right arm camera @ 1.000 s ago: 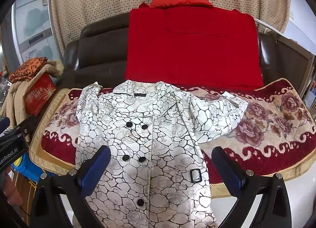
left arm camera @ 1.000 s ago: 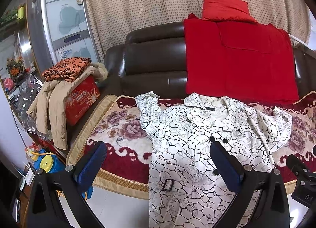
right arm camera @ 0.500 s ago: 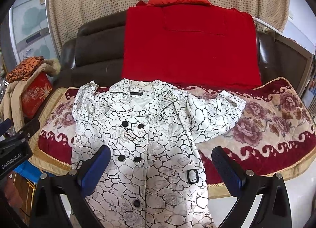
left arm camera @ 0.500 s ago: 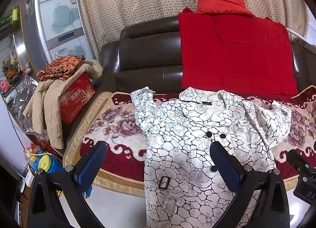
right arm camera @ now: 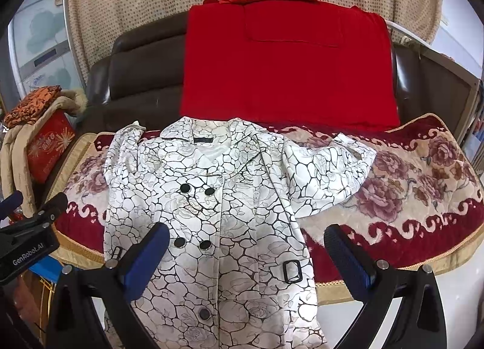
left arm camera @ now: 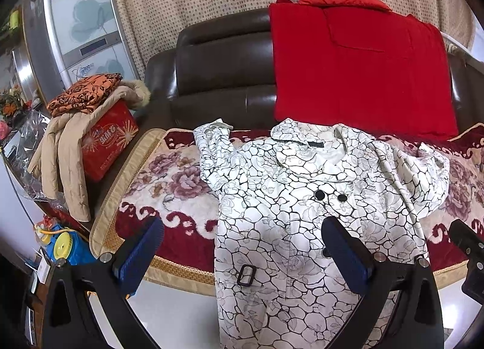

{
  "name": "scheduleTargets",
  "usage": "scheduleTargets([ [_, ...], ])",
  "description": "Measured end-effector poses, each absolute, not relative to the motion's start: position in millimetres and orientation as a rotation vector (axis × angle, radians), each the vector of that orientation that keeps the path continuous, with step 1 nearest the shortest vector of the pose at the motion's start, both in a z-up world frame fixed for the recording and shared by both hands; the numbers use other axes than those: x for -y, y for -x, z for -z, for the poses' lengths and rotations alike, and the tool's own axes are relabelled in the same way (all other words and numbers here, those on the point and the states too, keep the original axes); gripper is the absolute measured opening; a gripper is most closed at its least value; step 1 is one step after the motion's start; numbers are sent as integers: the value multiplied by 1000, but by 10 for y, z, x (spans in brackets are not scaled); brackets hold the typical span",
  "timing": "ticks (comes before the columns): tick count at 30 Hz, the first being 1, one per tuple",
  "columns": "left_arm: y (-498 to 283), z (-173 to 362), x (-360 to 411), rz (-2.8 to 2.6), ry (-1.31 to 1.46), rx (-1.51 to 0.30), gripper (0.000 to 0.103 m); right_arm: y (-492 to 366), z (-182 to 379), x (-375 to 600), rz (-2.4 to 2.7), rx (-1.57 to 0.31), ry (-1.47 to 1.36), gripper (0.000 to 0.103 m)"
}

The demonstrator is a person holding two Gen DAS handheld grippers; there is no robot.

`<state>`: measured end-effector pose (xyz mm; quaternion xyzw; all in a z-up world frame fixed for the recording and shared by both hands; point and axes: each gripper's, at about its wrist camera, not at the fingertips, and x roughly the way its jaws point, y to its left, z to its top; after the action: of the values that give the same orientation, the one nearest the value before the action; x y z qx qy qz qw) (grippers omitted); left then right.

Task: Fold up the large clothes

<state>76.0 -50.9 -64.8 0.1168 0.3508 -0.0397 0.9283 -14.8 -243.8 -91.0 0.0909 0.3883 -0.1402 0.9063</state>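
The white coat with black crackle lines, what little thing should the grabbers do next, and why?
Probably reach the left gripper toward the coat's sleeve on its side. The white crackle-patterned coat lies face up and buttoned on the floral sofa cover, hem hanging over the edge, both sleeves spread outward. Both grippers, right included, are open and empty, so nothing is folded yet.

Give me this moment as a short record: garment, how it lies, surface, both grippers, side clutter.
garment: white coat with black crackle print, black buttons, belt buckle
lay: front up, collar toward the backrest, hem hanging over the seat edge, sleeves bent in at the sides
surface: floral sofa cover on a dark sofa; red blanket over the backrest
left gripper: open, holding nothing, short of the coat
right gripper: open, holding nothing
side clutter: red box under a beige jacket and folded orange cloth
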Motion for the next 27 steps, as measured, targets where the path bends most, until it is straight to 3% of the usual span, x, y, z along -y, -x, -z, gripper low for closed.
scheduleTargets([
  [11,-949,815,652,105,-256,-765,103,8,998,2610,323,-815,-188,103],
  [18,-1216,1295,752,185,-237,-938,103,-232,1264,3161,387,-803,-236,103],
  [22,-1330,1571,840,177,-264,-1076,103,-338,1647,3983,411,-768,-403,103],
  [27,-1345,1687,878,191,-286,-1057,103,-314,2301,5293,413,-705,-834,98],
])
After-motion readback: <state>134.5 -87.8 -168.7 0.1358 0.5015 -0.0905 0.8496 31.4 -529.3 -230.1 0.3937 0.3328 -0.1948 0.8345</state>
